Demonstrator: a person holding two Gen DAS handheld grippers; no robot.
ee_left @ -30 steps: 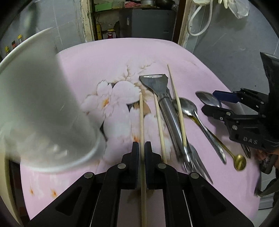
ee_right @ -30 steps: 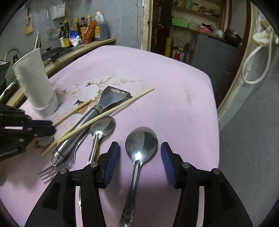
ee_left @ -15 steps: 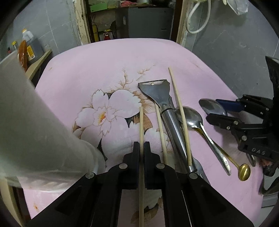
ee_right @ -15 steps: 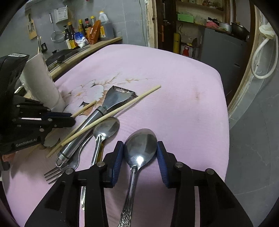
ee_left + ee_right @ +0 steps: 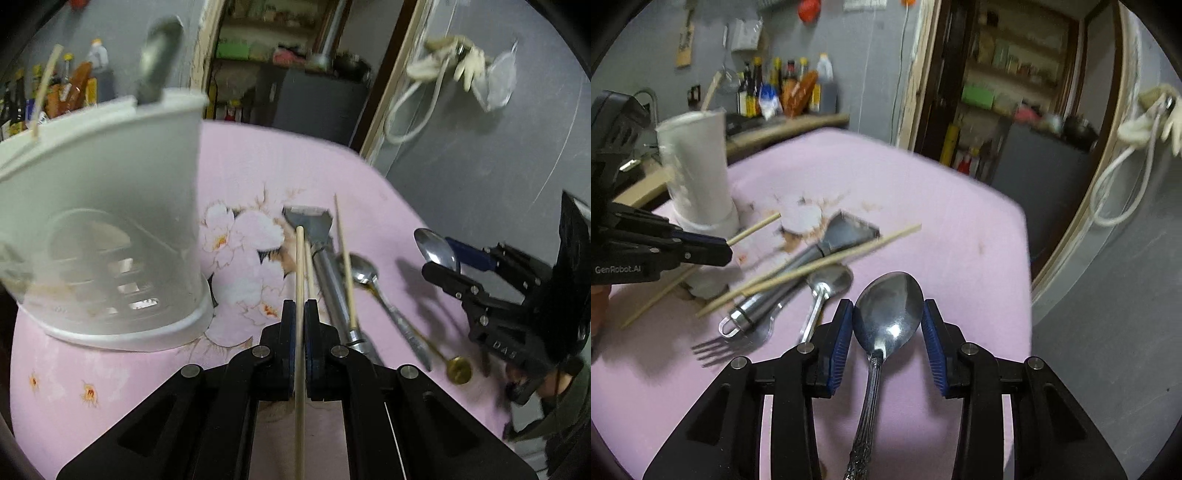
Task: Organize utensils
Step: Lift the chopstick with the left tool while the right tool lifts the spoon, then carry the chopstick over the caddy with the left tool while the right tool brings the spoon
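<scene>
My left gripper [image 5: 300, 314] is shut on a wooden chopstick [image 5: 300, 266] and holds it above the pink cloth, next to the white utensil holder [image 5: 107, 229]. In the right wrist view the left gripper [image 5: 724, 254] shows with the chopstick [image 5: 753, 229] sticking out. My right gripper [image 5: 888, 325] is shut on the bowl of a large steel spoon [image 5: 888, 314], lifted off the cloth; it also shows in the left wrist view [image 5: 436, 251]. The holder [image 5: 696, 173] holds a chopstick and a dark utensil.
On the pink flowered tablecloth [image 5: 953, 229] lie a metal peeler [image 5: 812, 254], two chopsticks [image 5: 827, 262], a smaller spoon [image 5: 827, 284] and a fork [image 5: 720, 347]. A gold-ended spoon [image 5: 458, 369] lies near the right gripper. A counter with bottles [image 5: 790, 92] stands behind.
Both grippers have lifted: the left raised its chopstick beside the holder, and the right closed on the large spoon's bowl and picked it up off the cloth.
</scene>
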